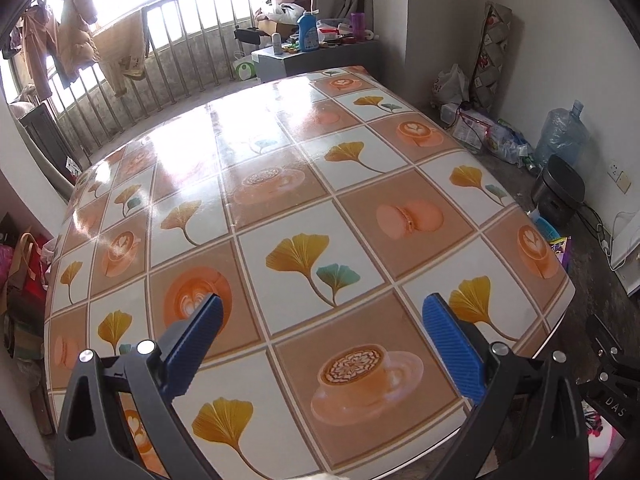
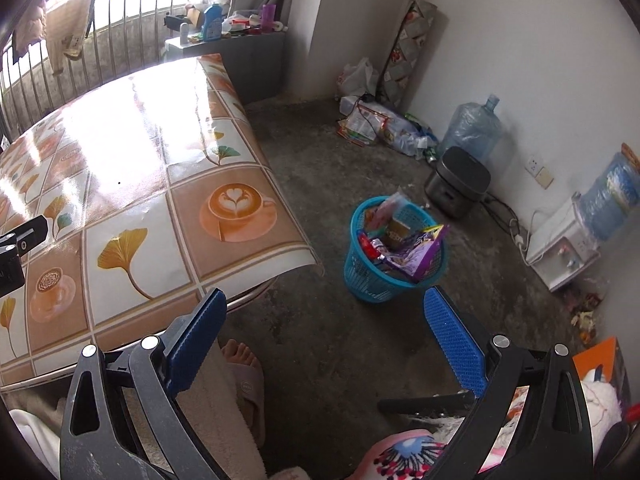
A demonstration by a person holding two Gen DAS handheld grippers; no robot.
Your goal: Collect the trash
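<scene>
Trash: wrappers (image 2: 416, 254) and packets, purple, red and yellow, heaped in a blue basket (image 2: 362, 276) on the concrete floor (image 2: 328, 184), centre right of the right wrist view, just off the tabletop's near corner. Largest purple wrapper hanging over the basket rim on the right.

Right tongs (image 2: 326, 334): lower centre of that view, blue pads spread wide, nothing between them, raised above the floor short of the basket. Foot in a slipper (image 2: 244, 376) below, beside the left pad.

Left tongs (image 1: 320, 338): lower centre of the left wrist view, likewise spread wide and gripping nothing, poised over the tabletop's near edge.

Tabletop (image 1: 280, 184): glossy cloth printed in squares of ginkgo leaves, coffee cups and macarons; strong window glare across the far half. Nothing lying on it in either view.

Surroundings, right wrist view: dark rice cooker (image 2: 458, 184) on the floor at right centre; clear water jug (image 2: 472, 128) behind it against the wall; water dispenser (image 2: 564, 248) with blue bottle at far right; loose bags and packets (image 2: 380, 122) piled at the wall, upper centre. Grey cabinet (image 2: 240, 52) crowded with bottles, upper centre left. Window railing (image 1: 168, 52) with hung clothes, upper left of the left wrist view.
</scene>
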